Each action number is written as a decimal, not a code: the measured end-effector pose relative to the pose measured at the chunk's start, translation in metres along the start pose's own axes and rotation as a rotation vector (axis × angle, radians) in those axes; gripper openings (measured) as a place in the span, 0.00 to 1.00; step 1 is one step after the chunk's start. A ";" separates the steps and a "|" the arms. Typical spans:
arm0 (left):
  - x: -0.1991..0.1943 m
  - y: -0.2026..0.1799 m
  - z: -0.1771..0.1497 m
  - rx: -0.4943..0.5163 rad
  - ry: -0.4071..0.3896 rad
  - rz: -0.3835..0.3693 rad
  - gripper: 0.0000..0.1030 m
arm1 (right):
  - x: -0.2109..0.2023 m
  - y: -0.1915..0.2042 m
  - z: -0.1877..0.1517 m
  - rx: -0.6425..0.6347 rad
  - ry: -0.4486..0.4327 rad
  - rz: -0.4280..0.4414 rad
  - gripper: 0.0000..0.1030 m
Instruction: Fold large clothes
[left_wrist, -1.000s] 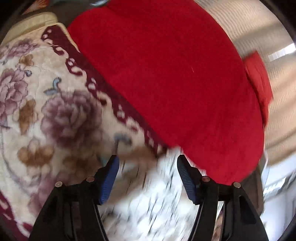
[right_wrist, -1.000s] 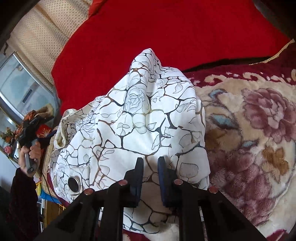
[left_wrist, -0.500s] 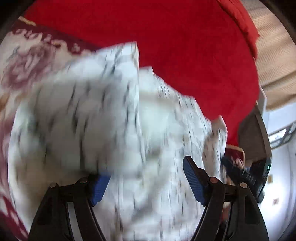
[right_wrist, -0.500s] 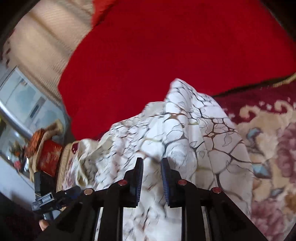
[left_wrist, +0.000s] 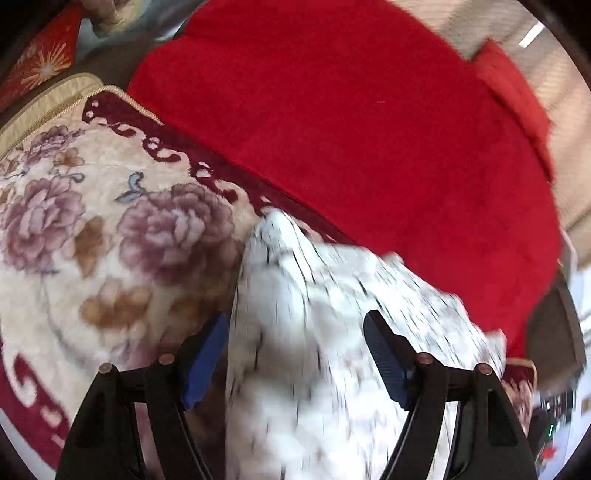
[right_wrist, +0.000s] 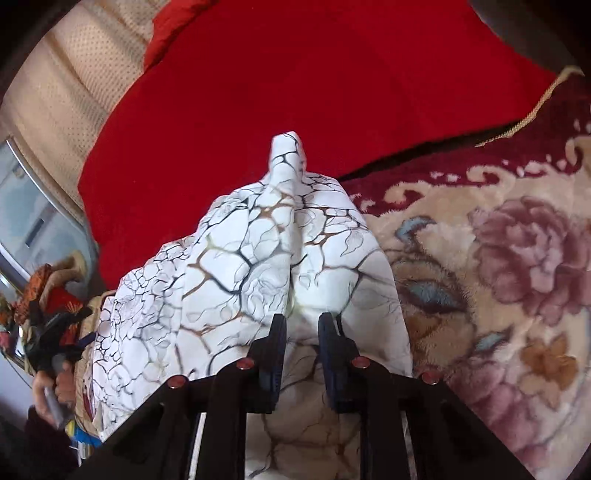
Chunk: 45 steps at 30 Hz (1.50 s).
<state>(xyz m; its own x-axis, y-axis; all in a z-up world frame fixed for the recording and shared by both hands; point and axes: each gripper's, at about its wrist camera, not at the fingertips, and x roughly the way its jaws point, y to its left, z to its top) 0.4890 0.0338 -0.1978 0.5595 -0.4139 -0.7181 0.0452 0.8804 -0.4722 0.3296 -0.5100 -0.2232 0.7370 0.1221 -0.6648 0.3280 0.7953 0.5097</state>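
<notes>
The left gripper (left_wrist: 295, 354) has swung back over the floral blanket (left_wrist: 74, 221), jaws just widened, white garment (right_wrist: 258, 258) loose between them; the right gripper (right_wrist: 301, 347) pinches its fold.

A plush cream blanket (left_wrist: 74, 221) with mauve peonies and a dark maroon scrolled border (right_wrist: 517, 177) covers the bed. Against that border lies a plain bright red fleece spread (left_wrist: 351, 129). Beyond the red spread hangs a beige dotted curtain (right_wrist: 55, 110).
</notes>
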 end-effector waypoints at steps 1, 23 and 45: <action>-0.013 -0.002 -0.012 0.023 0.000 -0.024 0.74 | -0.005 0.004 0.001 0.012 0.005 0.023 0.23; -0.054 -0.028 -0.118 0.105 0.143 -0.044 0.76 | -0.092 -0.005 -0.041 0.118 0.002 0.226 0.70; -0.004 0.001 -0.171 -0.492 0.073 -0.320 0.80 | -0.011 -0.060 -0.065 0.449 0.062 0.352 0.77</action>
<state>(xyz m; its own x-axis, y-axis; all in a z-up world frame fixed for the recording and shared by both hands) 0.3455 -0.0034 -0.2826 0.5220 -0.6713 -0.5262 -0.1965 0.5057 -0.8401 0.2635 -0.5205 -0.2819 0.8156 0.3797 -0.4365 0.2977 0.3716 0.8794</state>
